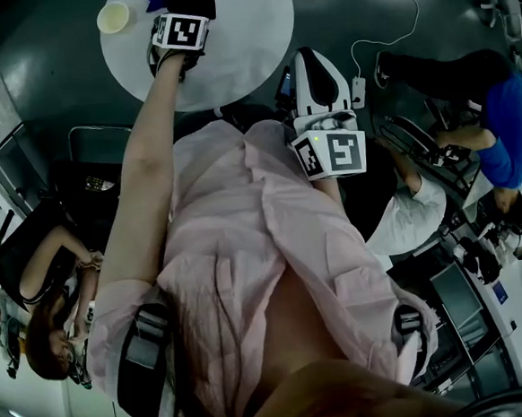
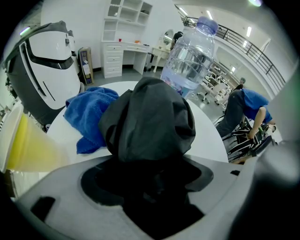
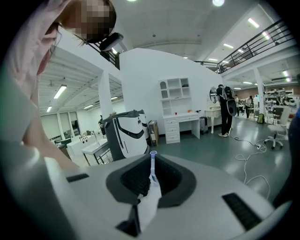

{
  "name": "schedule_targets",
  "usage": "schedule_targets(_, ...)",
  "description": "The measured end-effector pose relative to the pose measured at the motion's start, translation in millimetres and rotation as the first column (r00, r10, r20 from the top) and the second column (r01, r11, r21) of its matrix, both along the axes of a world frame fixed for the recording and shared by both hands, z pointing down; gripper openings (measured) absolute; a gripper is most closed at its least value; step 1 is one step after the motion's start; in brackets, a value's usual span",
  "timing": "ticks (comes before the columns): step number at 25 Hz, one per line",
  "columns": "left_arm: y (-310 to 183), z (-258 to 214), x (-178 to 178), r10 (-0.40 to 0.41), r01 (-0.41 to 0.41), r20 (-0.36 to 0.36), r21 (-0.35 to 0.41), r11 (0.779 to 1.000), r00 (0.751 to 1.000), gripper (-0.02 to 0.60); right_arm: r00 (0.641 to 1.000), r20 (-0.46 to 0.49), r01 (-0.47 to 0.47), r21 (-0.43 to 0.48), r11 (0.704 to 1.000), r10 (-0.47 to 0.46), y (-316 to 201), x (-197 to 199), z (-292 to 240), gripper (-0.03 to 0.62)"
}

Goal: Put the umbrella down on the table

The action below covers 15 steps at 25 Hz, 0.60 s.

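Black umbrella (image 2: 150, 117) in left hand-held gripper (image 2: 150, 180), above table (image 2: 206, 133)

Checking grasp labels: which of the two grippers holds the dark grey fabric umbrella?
The left gripper, out over the round white table, clamps the umbrella; the right gripper, near the person's chest, has none.

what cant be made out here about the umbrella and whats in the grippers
- Whether the umbrella touches the table: in the left gripper view its own fabric hides the underside; in the head view the left gripper covers it.
- What the white strip in the shut right gripper is: right gripper view, too thin.
- The bottle base: left gripper view, behind the umbrella.
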State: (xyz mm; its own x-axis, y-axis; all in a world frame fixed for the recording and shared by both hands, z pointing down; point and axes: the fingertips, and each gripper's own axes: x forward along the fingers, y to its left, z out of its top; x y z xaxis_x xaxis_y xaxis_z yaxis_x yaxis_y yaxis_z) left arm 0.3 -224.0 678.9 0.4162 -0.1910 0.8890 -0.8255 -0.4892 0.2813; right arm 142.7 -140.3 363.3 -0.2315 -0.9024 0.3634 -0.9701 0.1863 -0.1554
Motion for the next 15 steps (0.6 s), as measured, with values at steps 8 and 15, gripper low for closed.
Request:
schedule_targets(8,2,-8,1,-0.005,0.005,-0.025,0.000,1.000,1.000,0.347,1.000,0.002,0.018,0.006,1.000,-0.018,0,-3,1,0.043)
schedule_targets(15,-3,-46,-21,-0.076,0.078,-0.024,0.098,0.992,0.997,0.348,0.999,0.001,0.040,0.014,0.999,-0.040,-3,-9,-1,0.043)
